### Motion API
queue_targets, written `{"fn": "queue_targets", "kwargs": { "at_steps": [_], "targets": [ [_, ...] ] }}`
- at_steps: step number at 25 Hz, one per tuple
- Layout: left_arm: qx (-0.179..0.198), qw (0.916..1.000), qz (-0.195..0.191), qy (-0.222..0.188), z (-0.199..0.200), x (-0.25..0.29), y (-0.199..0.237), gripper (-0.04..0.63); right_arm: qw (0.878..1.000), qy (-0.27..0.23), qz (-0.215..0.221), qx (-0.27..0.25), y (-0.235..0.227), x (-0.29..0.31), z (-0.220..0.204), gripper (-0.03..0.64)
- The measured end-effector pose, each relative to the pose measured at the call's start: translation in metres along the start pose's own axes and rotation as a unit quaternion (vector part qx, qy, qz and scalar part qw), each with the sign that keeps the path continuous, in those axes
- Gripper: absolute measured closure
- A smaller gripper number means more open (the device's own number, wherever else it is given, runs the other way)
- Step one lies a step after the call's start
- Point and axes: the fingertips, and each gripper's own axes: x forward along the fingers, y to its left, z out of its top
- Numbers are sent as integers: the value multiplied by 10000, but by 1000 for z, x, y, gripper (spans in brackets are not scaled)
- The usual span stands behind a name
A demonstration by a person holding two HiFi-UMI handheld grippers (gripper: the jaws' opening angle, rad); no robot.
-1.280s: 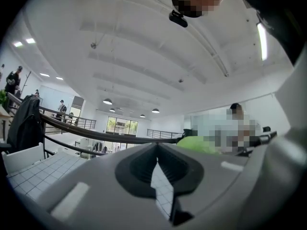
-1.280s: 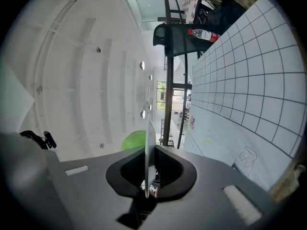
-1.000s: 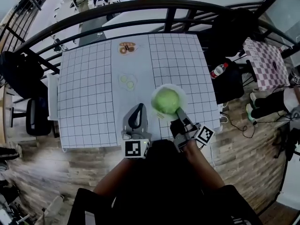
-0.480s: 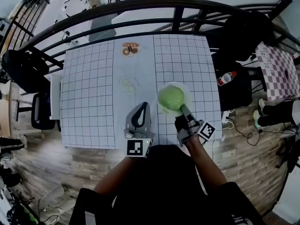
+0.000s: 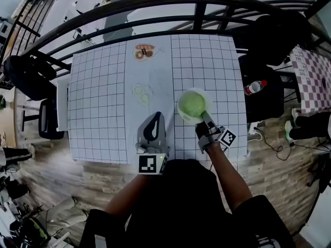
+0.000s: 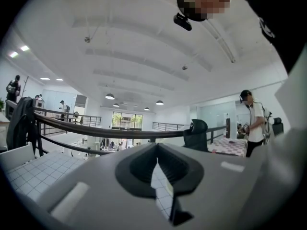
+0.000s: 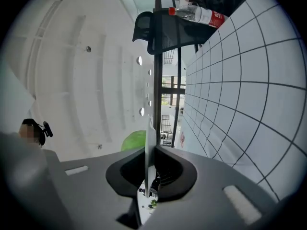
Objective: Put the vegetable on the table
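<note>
Head view shows your right gripper (image 5: pixel 205 117) pinching the near rim of a white plate (image 5: pixel 180 112), and on that plate sits the vegetable (image 5: pixel 192 104), a round pale-green head that fills most of it. The plate is over the near right part of the counter (image 5: pixel 98 112); you cannot tell from above whether it rests on the cloth or is held just off it. In the right gripper view, the right gripper (image 7: pixel 147 150) has its jaws clamped on the plate (image 7: pixel 148 133), seen edge-on as a thin white line, with the vegetable (image 7: pixel 134 139) bulging on one side and the counter (image 7: pixel 249 90) on the other. Your left gripper (image 5: pixel 155 117) lies on the counter just left of the plate and apart from it. The left gripper view shows the left gripper (image 6: pixel 158 161) with its jaws pressed together and nothing between them. Farther up the plain middle strip of the counter lie a few pale green slices (image 5: pixel 141 92), and near the far edge some brown pieces (image 5: pixel 144 51), too small to name. The counter wears a white cloth with a black grid on both sides. A dark curved railing (image 5: pixel 155 6) runs behind it, a bottle (image 5: pixel 255 87) with a red cap lies on a dark seat to the right, and the floor (image 5: pixel 51 180) is wood planks.
</note>
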Motion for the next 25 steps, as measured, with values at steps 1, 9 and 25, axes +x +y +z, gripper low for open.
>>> {"fn": "queue_targets", "kwargs": {
  "at_steps": [1, 9, 25],
  "targets": [
    [-29, 10000, 29, 40, -2, 2, 0, 588, 10000, -25, 26, -14, -7, 0, 4, 597],
    [63, 9999, 140, 58, -3, 8, 0, 588, 9989, -74, -421, -194, -63, 1, 27, 597],
    [371, 9985, 334, 232, -6, 4, 2, 588, 9933, -212, -1134, 58, -149, -9, 22, 595]
  ]
}}
